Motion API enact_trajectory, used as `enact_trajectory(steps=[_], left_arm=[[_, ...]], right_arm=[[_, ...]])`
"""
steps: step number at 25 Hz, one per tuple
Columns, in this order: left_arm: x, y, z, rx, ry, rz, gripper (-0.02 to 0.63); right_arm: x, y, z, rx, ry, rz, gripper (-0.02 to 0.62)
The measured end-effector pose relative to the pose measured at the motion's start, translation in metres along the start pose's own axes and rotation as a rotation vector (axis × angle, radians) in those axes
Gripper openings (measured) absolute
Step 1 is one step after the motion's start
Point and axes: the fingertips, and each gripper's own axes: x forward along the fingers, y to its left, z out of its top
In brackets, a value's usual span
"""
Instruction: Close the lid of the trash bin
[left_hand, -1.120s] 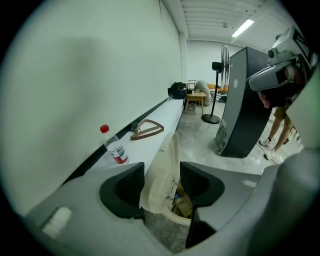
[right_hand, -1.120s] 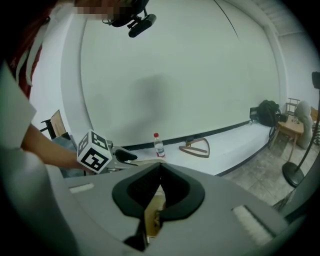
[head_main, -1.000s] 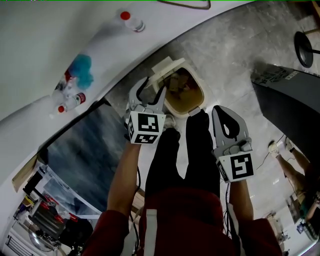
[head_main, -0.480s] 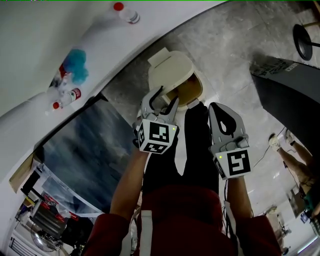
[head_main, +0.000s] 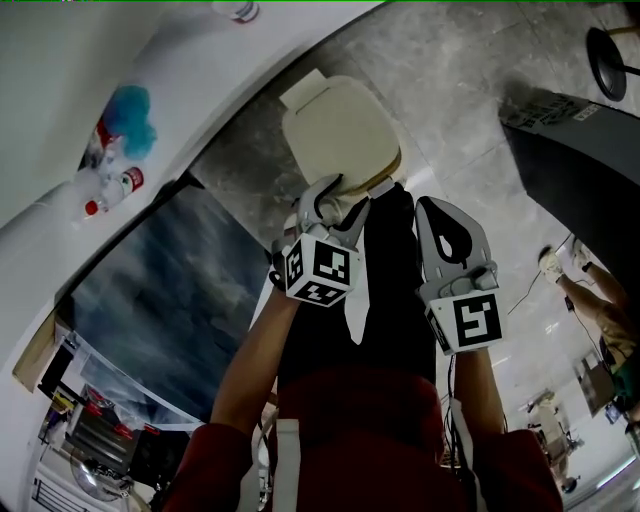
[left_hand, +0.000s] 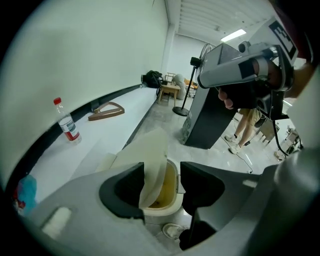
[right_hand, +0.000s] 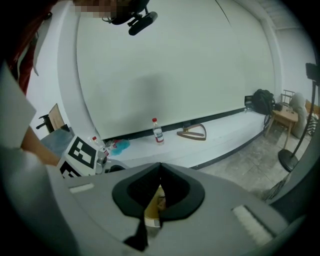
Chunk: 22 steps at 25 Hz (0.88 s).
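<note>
In the head view the cream trash bin's lid (head_main: 340, 125) lies low over the bin and hides nearly all of the opening. In the left gripper view the lid (left_hand: 150, 160) still slants, and the brown inside of the bin (left_hand: 169, 187) shows under it. My left gripper (head_main: 340, 192) is at the lid's near edge. That edge stands between its wide-apart jaws (left_hand: 162, 172), so it is open. My right gripper (head_main: 441, 206) hangs to the right above my leg, shut on nothing (right_hand: 160, 167).
A white ledge along the wall carries a water bottle (left_hand: 66, 125), a blue cloth (head_main: 128, 110) and a wooden triangle (left_hand: 106, 111). A dark grey cabinet (head_main: 570, 170) stands to the right of the bin, with a person (left_hand: 247, 125) beyond it. My black-trousered legs (head_main: 385, 300) are just before the bin.
The lid has swung down from upright, with the bin's inside showing, to nearly covering it. My left gripper moved forward and right with it. The right gripper sank slightly.
</note>
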Motion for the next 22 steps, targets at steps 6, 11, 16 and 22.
enact_trajectory(steps=[6,11,16,22], left_arm=[[0.02,-0.026,-0.024,0.004,0.047,-0.081,0.229],[0.043,-0.042,-0.046,0.002,0.091,-0.137,0.229],[0.064,-0.051,-0.066,-0.008,0.137,-0.163,0.23],[0.084,-0.055,-0.085,-0.022,0.176,-0.184,0.229]], right_arm=[[0.008,-0.008,-0.023,0.031,0.037,-0.02,0.0],[0.021,-0.011,-0.041,0.054,0.051,-0.019,0.0],[0.027,-0.015,-0.061,0.073,0.074,-0.015,0.0],[0.033,-0.02,-0.082,0.083,0.103,0.0,0.0]])
